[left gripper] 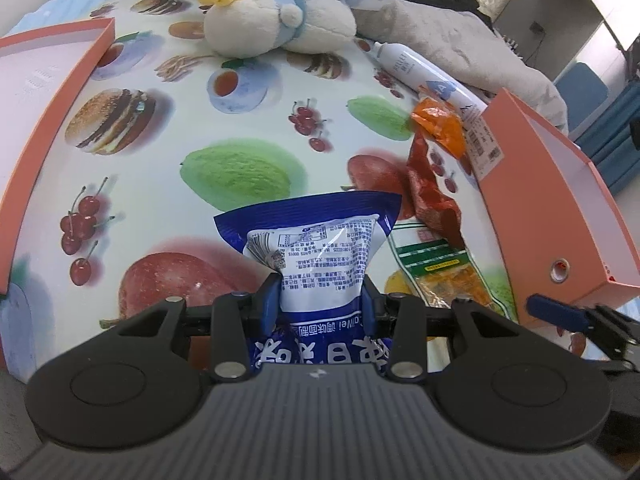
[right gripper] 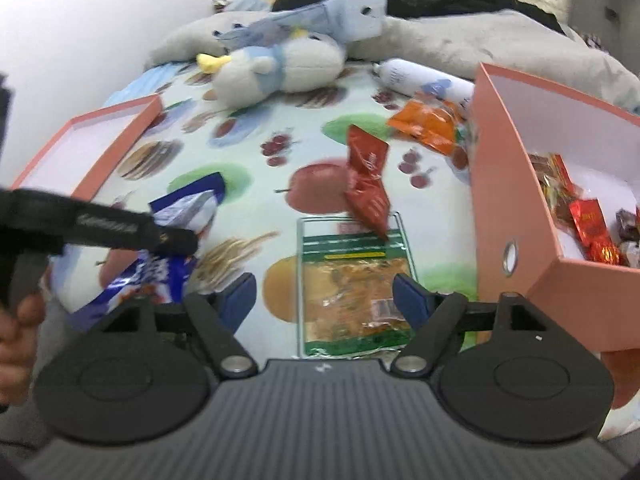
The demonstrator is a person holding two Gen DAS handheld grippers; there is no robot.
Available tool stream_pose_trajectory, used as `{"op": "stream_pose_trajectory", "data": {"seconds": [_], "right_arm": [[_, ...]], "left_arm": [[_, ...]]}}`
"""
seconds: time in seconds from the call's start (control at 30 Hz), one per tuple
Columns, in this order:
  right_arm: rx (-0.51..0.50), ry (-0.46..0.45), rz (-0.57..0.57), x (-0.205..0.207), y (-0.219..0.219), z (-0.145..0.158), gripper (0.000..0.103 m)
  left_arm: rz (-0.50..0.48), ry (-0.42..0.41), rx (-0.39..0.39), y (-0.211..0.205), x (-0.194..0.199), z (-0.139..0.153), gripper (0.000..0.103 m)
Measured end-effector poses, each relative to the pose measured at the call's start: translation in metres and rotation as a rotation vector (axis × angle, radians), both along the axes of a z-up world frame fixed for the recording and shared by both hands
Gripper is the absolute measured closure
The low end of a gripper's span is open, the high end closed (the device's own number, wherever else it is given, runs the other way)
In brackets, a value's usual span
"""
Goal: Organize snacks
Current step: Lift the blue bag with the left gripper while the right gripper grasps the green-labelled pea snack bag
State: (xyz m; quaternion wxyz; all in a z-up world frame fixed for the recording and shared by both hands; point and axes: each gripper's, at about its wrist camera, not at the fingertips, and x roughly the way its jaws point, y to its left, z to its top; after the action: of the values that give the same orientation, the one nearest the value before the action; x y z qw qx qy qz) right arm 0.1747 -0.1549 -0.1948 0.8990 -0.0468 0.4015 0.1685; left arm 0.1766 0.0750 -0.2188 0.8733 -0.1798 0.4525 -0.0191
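sorting snacks on the fruit-print cloth (left gripper: pixel 248 128)

my left gripper (left gripper: pixel 318 300) is pinching the blue-and-white snack packet (left gripper: pixel 316 248); my right gripper (right gripper: pixel 324 300) is hanging wide open, empty, above the clear dried-fruit bag (right gripper: pixel 352 280), orange box (right gripper: pixel 520 200) at three o'clock.

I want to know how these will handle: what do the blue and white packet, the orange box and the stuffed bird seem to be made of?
Blue and white packet: glossy plastic film, likely; it creases and glints.
Orange box: matte cardboard, seemingly; thin flat walls, white inside.
Stuffed bird: soft plush fabric with a fuzzy surface.
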Motion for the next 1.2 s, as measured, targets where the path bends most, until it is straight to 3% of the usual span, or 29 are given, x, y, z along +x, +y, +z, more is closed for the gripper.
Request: {"op": "stream_pose_trajectory", "data": {"seconds": [0.2, 0.4, 0.43, 0.6, 0.7, 0.77, 0.9, 0.93, 1.0, 1.2], "right_arm": [[-0.047, 0.057, -0.006, 0.018, 0.003, -0.024, 0.026], [-0.172, 0.06, 0.051, 0.036, 0.01, -0.044, 0.016], [-0.177, 0.057, 0.056, 0.038, 0.01, -0.045, 0.009], [-0.17, 0.086, 0.08, 0.049, 0.011, -0.051, 0.004], [-0.098, 0.175, 0.065, 0.062, 0.006, -0.056, 0.0], [-0.117, 0.228, 0.065, 0.069, 0.01, -0.054, 0.0], [-0.142, 0.312, 0.065, 0.085, 0.014, -0.05, 0.015], [-0.151, 0.337, 0.066, 0.09, 0.014, -0.046, 0.03], [-0.156, 0.386, 0.044, 0.101, 0.011, -0.038, 0.048], [-0.134, 0.48, 0.047, 0.118, 0.002, -0.026, 0.062]], "left_arm": [[0.014, 0.0, -0.024, 0.0, -0.004, -0.002, 0.058], [0.032, 0.025, -0.022, 0.005, 0.002, -0.005, 0.058], [0.034, 0.032, -0.023, 0.005, 0.005, -0.006, 0.058], [0.023, 0.066, -0.017, 0.005, 0.032, -0.013, 0.058], [0.006, 0.108, -0.016, 0.005, 0.059, -0.015, 0.058], [-0.002, 0.14, -0.016, 0.006, 0.076, -0.01, 0.058], [-0.007, 0.188, -0.014, 0.007, 0.104, 0.013, 0.058], [-0.001, 0.199, -0.009, 0.007, 0.109, 0.02, 0.058], [0.004, 0.214, -0.018, 0.008, 0.117, 0.035, 0.058], [-0.008, 0.265, -0.016, 0.003, 0.128, 0.055, 0.058]]}}
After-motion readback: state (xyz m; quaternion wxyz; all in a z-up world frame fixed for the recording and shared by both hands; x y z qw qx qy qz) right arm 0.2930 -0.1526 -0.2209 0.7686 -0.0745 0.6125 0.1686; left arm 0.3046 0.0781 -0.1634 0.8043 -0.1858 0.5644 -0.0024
